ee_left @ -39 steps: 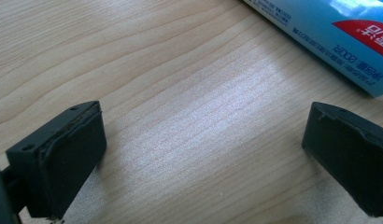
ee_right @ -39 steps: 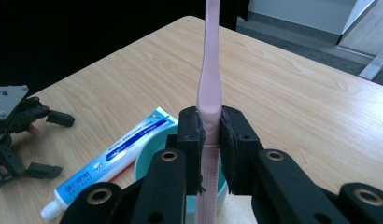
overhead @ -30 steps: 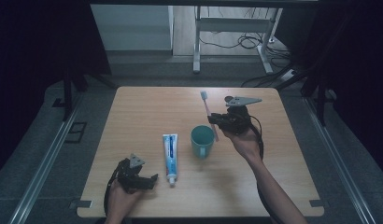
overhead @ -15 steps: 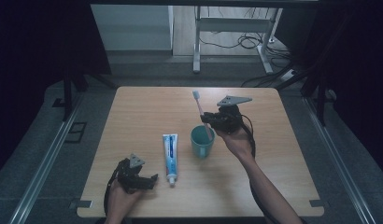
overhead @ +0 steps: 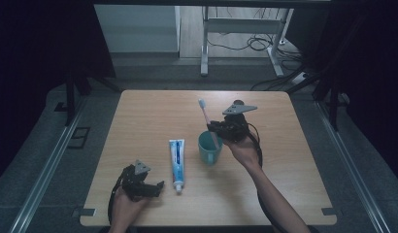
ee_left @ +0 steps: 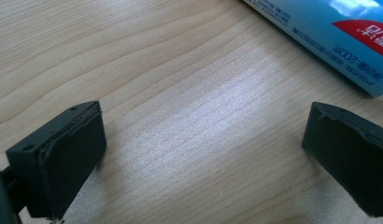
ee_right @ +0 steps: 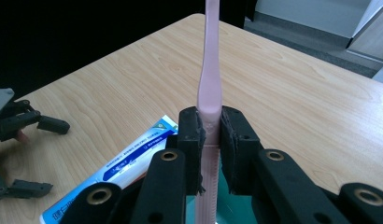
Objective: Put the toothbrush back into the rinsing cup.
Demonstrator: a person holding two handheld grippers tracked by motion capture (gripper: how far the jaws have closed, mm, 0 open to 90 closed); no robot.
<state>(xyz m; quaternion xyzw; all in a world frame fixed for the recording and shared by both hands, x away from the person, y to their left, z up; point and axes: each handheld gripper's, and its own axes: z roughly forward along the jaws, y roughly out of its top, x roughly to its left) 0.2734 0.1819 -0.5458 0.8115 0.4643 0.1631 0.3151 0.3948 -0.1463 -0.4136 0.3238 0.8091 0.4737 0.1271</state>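
Observation:
My right gripper (overhead: 218, 127) is shut on a pink toothbrush (overhead: 205, 114), which stands nearly upright with its bristle head up. In the right gripper view the pads (ee_right: 194, 128) press on the toothbrush handle (ee_right: 210, 70), and the handle's lower end dips into the teal cup (ee_right: 236, 207) below. The teal cup (overhead: 209, 148) stands mid-table, with a blue and white toothpaste tube (overhead: 176, 157) lying to its left. My left gripper (overhead: 156, 188) rests open on the wood near the front edge, beside the toothpaste tube (ee_left: 334, 37), with nothing between its fingers (ee_left: 68, 154).
The wooden table (overhead: 284, 184) has bare room at the right and the back. Beyond its far edge stand a metal desk frame (overhead: 204, 43) and cables (overhead: 250, 43) on the floor. Rails run along both sides of the table.
My right gripper has moved left and slightly down with the toothbrush, bringing the handle's end over and into the cup. The left gripper has stayed put.

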